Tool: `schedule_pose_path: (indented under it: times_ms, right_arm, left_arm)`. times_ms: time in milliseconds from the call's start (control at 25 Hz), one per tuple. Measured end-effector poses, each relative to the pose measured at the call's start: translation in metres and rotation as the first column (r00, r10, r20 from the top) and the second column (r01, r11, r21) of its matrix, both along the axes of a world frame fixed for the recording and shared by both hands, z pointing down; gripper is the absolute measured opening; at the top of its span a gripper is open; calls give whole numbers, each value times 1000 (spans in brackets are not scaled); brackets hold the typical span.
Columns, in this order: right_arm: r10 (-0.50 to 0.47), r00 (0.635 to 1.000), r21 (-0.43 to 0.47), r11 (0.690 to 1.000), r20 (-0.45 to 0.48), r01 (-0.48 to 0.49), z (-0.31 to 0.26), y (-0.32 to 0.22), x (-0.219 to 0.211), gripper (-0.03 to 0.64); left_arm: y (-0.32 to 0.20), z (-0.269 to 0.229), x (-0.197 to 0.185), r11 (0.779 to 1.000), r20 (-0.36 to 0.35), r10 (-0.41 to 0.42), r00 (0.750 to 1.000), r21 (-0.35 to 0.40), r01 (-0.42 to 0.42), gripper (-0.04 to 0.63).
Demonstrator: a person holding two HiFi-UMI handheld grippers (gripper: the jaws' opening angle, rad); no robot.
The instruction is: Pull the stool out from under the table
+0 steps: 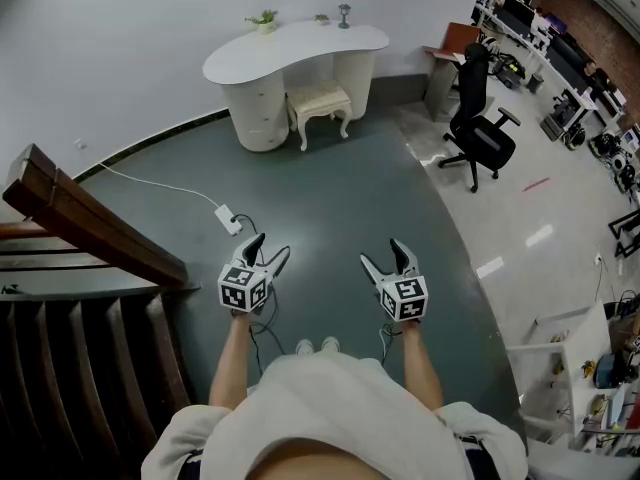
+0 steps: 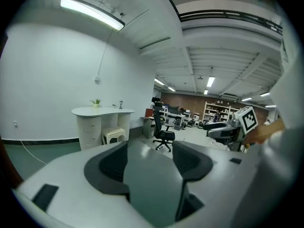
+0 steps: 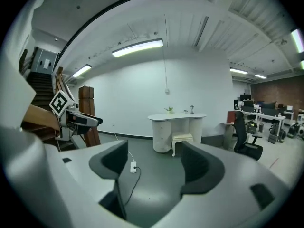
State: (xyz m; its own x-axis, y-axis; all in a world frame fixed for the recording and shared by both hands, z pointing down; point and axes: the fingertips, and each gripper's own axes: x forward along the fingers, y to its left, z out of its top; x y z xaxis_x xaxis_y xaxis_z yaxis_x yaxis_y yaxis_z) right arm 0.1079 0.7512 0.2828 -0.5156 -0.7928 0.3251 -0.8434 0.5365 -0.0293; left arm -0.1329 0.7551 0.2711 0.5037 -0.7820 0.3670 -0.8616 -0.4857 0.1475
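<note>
- The stool (image 1: 320, 102) stands across the room, tucked into the knee space of the white table (image 1: 300, 50), with the drawer block on its left. Its front legs and seat edge show at the table's front.
- The left gripper (image 1: 271, 247) and right gripper (image 1: 382, 254) hang in front of the person over bare floor (image 1: 340, 208), well apart from the stool. Both have their jaws spread wide with nothing between them; each gripper view shows only floor and the far table through the gap.
- The stool looks small and cream-painted, with a padded seat and curved legs. I judge it light and stiff, probably wood, so it should slide easily on this smooth floor.
- The pad is likely soft, so pinching it would give a spongy, weak hold. The hard seat rail just under the pad looks like the better place to grip.
- One gripper on each front corner of the rail, or on the top of each front leg, should keep the pull straight.
- The painted curves may be slippery, so a flat stretch of rail suits the jaws best.
- A high, one-sided pull could tip or swing the stool against the drawer block, so a low, level draw seems safest.
- A power strip (image 1: 230, 219) and its cable lie on the floor to the left of the way there.
</note>
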Motion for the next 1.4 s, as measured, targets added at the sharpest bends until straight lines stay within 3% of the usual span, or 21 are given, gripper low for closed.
schedule_pose_path:
  times_ms: [200, 800, 1080, 1400]
  right_arm:
    - [8, 999, 11, 1000, -49, -7, 5, -3, 8, 328]
    - [-2, 997, -42, 999, -75, -1, 32, -32, 27, 293]
    - [-1, 997, -42, 999, -77, -2, 46, -98, 24, 276]
    - [1, 996, -48, 999, -90, -5, 53, -216, 12, 272]
  left_arm:
    - [0, 4, 12, 1000, 2, -6, 1000, 4, 6, 275]
    - [-29, 22, 33, 999, 13, -33, 999, -17, 33, 274]
    - [-94, 41, 31, 999, 15, -33, 999, -26, 34, 273]
    - [-217, 53, 26, 1000, 3, -4, 1000, -29, 4, 274]
